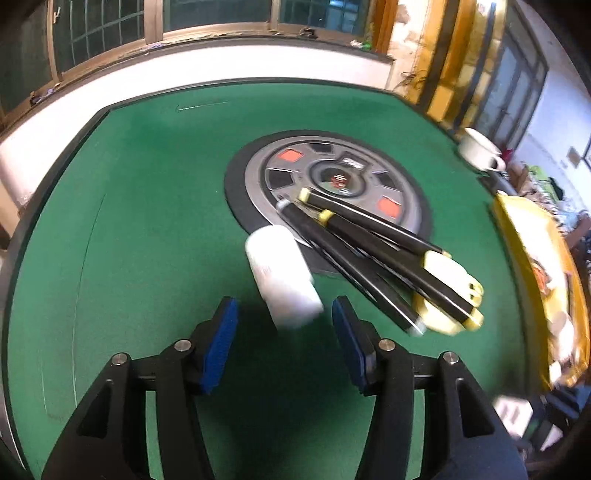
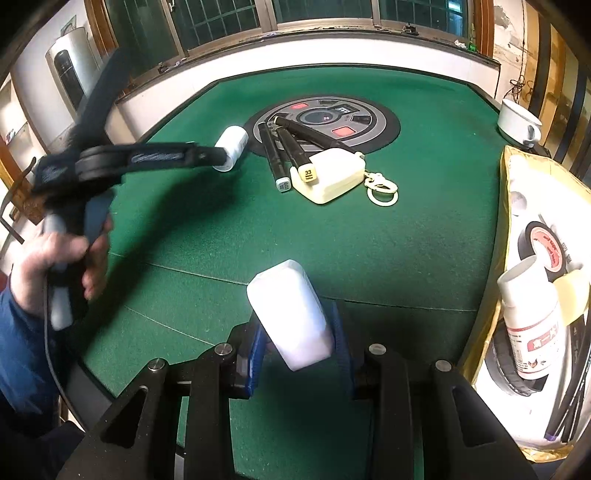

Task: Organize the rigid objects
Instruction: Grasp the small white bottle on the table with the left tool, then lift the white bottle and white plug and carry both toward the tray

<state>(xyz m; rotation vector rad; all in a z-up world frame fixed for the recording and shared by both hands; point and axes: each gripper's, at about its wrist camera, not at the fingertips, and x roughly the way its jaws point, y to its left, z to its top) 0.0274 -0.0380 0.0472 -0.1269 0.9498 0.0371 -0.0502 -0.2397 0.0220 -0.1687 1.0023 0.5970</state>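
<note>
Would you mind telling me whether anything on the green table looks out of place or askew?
The black markers lie in a loose heap, half across the round centre panel, one propped on the cream case. A white cylinder lies tipped over nearby.

- Green felt surface point(image 2: 406, 240), dark raised rim.
- Round grey control panel point(image 2: 325, 120) set in middle, red patches on it.
- White cup point(image 2: 519, 120) at far right edge.
- Barred windows point(image 2: 325, 11) behind, wooden frames.
- White cylindrical appliance point(image 2: 70, 70) far left by wall.
</note>
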